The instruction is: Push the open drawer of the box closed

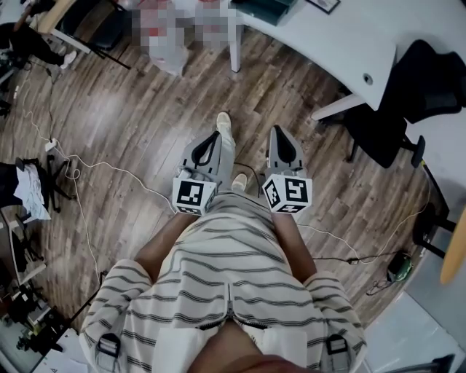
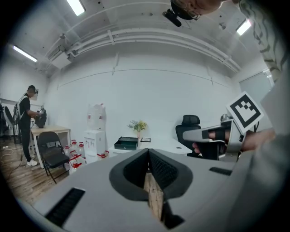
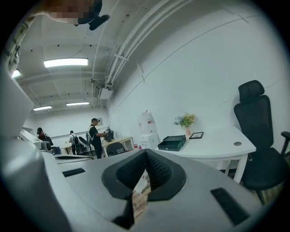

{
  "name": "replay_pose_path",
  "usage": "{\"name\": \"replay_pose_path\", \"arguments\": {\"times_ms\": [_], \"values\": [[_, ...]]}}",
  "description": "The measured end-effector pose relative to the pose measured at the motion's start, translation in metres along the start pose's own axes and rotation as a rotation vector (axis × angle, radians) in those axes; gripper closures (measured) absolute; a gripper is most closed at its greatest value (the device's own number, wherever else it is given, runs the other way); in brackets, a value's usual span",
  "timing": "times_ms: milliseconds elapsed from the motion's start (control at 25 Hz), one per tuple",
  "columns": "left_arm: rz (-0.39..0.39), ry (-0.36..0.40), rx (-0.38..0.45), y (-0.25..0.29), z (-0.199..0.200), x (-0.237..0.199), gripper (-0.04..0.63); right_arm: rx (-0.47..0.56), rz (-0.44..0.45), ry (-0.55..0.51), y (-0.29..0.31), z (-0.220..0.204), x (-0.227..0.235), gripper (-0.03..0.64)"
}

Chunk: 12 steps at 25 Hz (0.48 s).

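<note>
The dark box (image 3: 172,142) stands on the white desk (image 3: 217,147), far ahead of both grippers; it is also in the left gripper view as the dark box (image 2: 126,143) and at the top edge of the head view as the box (image 1: 266,9). Its drawer is too small to make out. I hold my left gripper (image 1: 213,137) and right gripper (image 1: 279,132) side by side close to my body, above the wooden floor. Both are shut with nothing between their jaws: the left gripper (image 2: 148,152) and the right gripper (image 3: 146,152) show closed pads.
A black office chair (image 1: 408,95) stands right of the desk. A water dispenser (image 2: 95,131), a vase of flowers (image 3: 186,122) and a small picture frame (image 3: 197,135) are near the box. Cables (image 1: 80,175) run over the floor at the left. People stand at a far table (image 3: 115,142).
</note>
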State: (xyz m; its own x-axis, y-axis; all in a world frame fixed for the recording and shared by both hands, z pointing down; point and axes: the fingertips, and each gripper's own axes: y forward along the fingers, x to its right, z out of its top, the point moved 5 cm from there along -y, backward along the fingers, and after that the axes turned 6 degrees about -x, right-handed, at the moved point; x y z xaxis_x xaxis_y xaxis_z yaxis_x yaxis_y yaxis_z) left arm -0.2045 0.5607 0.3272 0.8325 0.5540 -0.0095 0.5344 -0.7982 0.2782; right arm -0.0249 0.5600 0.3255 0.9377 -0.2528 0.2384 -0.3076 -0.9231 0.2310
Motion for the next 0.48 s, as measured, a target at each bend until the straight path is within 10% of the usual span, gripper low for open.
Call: {"name": "replay_pose_path", "arguments": {"times_ms": [480], "values": [[-0.05, 0.007, 0.005, 0.137, 0.034, -0.057, 0.595, -0.042, 0.015, 0.006, 0.123, 0.035, 0.061, 0.607]]}}
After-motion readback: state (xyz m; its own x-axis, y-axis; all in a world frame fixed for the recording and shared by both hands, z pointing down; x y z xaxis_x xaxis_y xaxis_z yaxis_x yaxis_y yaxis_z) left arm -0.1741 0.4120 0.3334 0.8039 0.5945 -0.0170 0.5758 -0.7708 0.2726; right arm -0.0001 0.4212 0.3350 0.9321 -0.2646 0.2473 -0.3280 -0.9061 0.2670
